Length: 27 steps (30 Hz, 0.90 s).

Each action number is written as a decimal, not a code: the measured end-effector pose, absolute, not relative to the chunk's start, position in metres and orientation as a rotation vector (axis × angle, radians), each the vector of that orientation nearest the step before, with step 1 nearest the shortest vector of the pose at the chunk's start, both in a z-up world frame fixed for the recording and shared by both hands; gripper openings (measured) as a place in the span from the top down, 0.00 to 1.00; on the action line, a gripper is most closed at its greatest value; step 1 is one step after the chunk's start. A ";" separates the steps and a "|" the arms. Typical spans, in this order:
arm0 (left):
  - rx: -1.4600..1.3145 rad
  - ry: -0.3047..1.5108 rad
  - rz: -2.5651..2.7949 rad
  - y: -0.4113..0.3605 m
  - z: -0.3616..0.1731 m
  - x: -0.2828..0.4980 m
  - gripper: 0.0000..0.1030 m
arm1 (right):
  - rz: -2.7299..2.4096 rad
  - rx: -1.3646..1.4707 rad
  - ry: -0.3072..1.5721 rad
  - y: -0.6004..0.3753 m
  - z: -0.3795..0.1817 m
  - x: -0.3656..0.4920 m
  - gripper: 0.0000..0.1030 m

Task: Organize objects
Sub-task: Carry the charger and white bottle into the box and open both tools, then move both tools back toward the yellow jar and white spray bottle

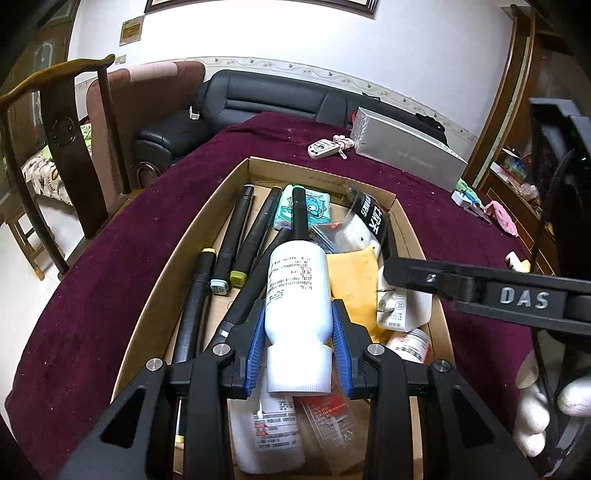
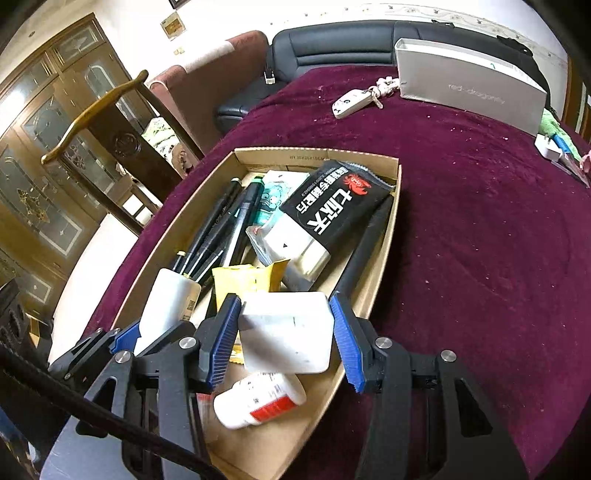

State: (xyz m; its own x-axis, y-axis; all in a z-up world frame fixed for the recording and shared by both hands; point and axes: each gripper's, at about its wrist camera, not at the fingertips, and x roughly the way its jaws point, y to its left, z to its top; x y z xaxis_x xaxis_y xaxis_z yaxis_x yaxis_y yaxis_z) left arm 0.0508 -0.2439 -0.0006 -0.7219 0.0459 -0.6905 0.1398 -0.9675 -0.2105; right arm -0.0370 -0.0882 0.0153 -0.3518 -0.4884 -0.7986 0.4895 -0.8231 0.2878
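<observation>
Left tool [image 1: 299,332] pinched the white bottle [image 1: 298,291] over the box [image 1: 207,221]; your right tool [image 2: 284,328] stood spread around the charger [image 2: 291,332]. Next, you needed to set the bottle down.

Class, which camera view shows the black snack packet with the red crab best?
The right wrist view: the black snack packet lies face-up in the cardboard box, crab and lettering plain. The left wrist view catches only its crumpled end behind other items.

Ahead of the jaws, past the maroon-clothed worktop [image 1: 110,280], a black leather sofa [image 1: 266,99] lines a white wall [image 1: 295,33]. Left of the jaws stands a dark wooden chair [image 1: 62,140]; a glass-fronted wooden cabinet [image 2: 40,155] stands further left.
</observation>
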 end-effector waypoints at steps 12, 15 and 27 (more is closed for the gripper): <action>0.997 0.414 -2.882 -0.245 0.019 0.060 0.59 | -2.208 1.311 0.005 -0.097 0.003 -0.047 0.49; 0.943 0.400 -2.887 -0.245 0.029 0.070 0.56 | -2.203 1.311 -0.019 -0.094 0.003 -0.046 0.48; 0.847 0.214 -2.817 -0.217 0.060 0.092 0.46 | -2.263 1.165 0.008 -0.078 0.035 -0.017 0.47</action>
